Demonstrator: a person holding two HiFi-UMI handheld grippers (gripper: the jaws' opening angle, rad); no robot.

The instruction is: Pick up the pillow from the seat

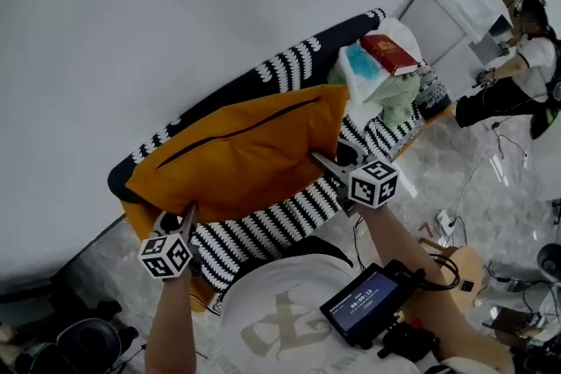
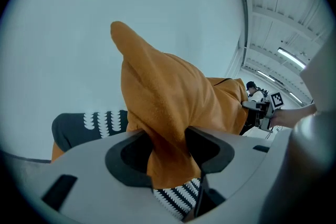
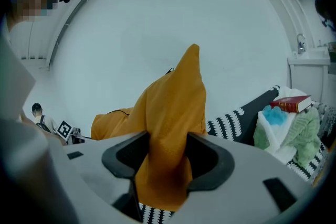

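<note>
Head view: an orange pillow (image 1: 241,149) hangs just above the black-and-white seat (image 1: 263,232), its long axis running lower left to upper right, both forearms reaching forward. Left gripper view: the left gripper (image 2: 165,149) is clamped on one pillow corner. Right gripper view: the right gripper (image 3: 167,157) is clamped on the opposite corner, whose tip points up.

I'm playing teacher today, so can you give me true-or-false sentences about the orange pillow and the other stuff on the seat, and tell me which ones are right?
1. The left gripper pinches the orange pillow between its fingers. True.
2. The right gripper holds nothing. False: its fingers are shut on the pillow's other end.
3. A red book lies on top of a pile of cloths on the seat. True.
4. The seat is plain red. False: it is black with white patterns.
</note>
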